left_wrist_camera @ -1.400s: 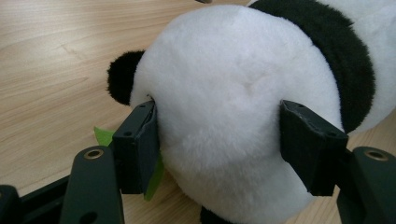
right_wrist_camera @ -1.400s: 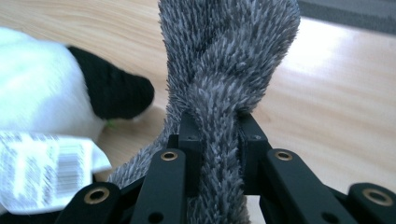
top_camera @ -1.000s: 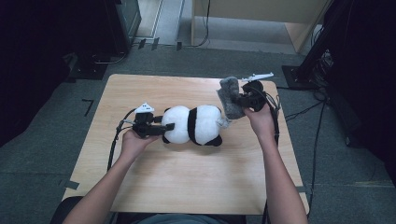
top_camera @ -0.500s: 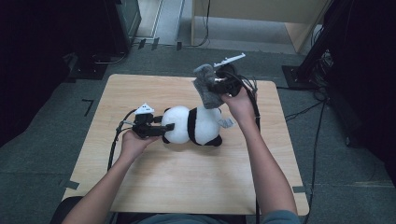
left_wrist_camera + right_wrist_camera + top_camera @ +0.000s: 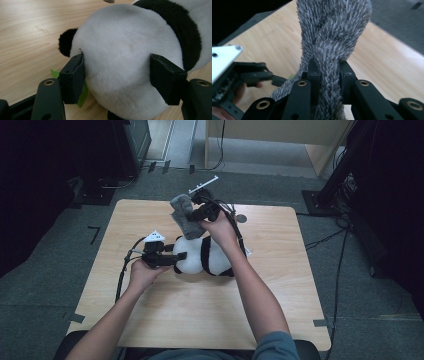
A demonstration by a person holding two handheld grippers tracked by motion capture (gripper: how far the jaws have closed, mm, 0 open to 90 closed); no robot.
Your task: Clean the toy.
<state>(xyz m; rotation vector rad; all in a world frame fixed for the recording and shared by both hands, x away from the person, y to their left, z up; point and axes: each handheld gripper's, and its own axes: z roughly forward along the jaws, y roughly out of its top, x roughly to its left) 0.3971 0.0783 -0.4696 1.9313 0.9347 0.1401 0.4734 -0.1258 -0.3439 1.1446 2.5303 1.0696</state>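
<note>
- A plush panda lies on its side near the middle of the wooden desk, its white head turned toward the person's left hand.
- The left gripper is laid low and level at the panda's head. In the left gripper view its two black fingers sit on either side of the white head, the fur bulging out between them, so they are clamped on the panda.
- A scrap of green shows under the head beside one finger; what it is I cannot tell.
- The right gripper is lifted above the panda, over the far part of the desk, with the right hand behind it.
- It holds a shaggy grey cloth, which hangs down from it and reaches the top of the panda's body.
- In the right gripper view the fingers pinch a twisted fold of the grey cloth tightly, nearly together.
</note>
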